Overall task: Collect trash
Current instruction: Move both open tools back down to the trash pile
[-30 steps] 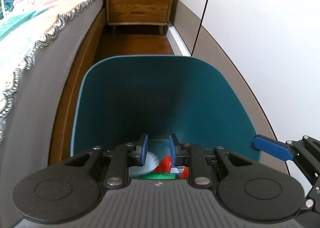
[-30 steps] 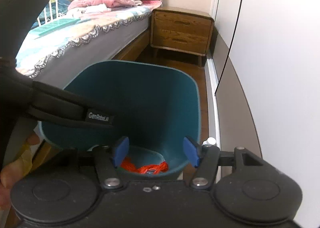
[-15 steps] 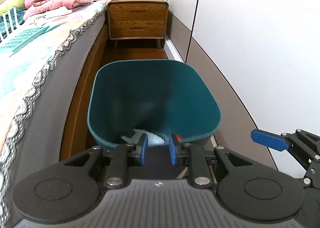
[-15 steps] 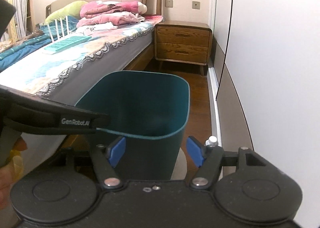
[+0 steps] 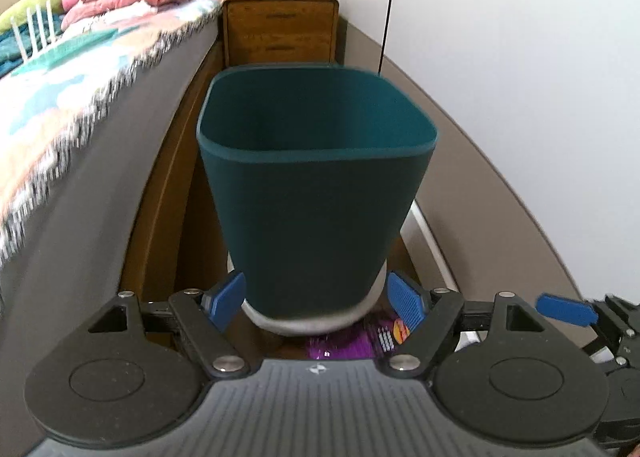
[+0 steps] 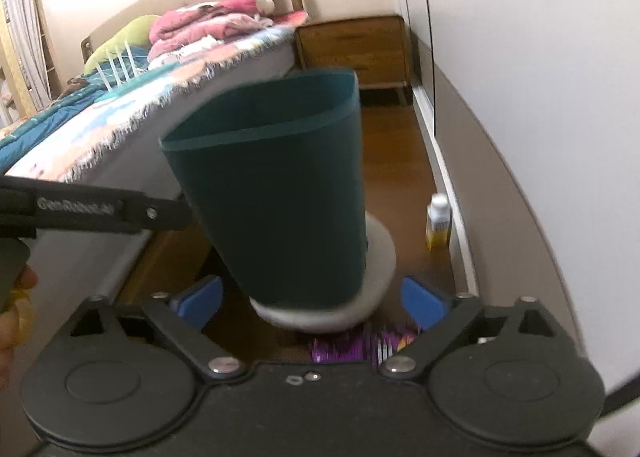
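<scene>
A dark teal trash bin stands on a white round base on the wooden floor between the bed and the wall; it also shows in the right wrist view. A purple snack wrapper lies on the floor just in front of the bin, also seen low in the right wrist view. A small white bottle with a yellow label stands by the wall. My left gripper is open and empty, low in front of the bin. My right gripper is open and empty, above the wrapper.
The bed with a patterned quilt runs along the left. A wooden nightstand stands behind the bin. White wardrobe doors line the right side. The floor strip between them is narrow.
Both grippers pulled back and dropped from over the bin's mouth to floor level in front of it. The left jaws opened wide. The wrapper and the bottle came into view.
</scene>
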`<state>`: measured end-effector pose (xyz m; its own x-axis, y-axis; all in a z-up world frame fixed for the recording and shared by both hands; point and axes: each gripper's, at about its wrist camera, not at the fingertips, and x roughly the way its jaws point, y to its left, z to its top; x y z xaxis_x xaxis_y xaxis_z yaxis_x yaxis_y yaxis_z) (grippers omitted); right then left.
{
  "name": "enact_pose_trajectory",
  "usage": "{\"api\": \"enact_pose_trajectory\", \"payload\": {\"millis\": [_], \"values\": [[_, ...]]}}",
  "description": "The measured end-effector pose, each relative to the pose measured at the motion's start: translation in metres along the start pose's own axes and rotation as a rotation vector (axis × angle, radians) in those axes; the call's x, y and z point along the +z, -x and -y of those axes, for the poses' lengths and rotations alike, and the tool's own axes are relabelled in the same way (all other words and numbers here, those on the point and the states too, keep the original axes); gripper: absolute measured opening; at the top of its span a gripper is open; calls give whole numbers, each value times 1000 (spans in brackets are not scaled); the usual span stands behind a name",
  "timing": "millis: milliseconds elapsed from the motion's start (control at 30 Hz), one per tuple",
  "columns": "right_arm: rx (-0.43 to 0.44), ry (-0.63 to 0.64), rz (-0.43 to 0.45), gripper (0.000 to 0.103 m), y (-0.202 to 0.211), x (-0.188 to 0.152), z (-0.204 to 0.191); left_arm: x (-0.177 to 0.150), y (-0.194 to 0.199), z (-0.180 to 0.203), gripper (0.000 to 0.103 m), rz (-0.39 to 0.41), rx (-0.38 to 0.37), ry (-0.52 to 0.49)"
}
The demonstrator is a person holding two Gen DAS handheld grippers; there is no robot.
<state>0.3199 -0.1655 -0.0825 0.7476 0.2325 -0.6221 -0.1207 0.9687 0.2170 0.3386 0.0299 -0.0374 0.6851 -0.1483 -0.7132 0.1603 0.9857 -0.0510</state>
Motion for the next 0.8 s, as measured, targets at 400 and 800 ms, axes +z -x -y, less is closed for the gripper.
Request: {"api": "enact_pose_trajectory", "payload": {"millis": [400,800], "values": [[-40,11,-170,103,-39,-117,30,-107,-78,-24,81,-165,14,112],[-56,31,-529,98,-90,-235,38,-191,-193,-55,81,-451,98,198]]}}
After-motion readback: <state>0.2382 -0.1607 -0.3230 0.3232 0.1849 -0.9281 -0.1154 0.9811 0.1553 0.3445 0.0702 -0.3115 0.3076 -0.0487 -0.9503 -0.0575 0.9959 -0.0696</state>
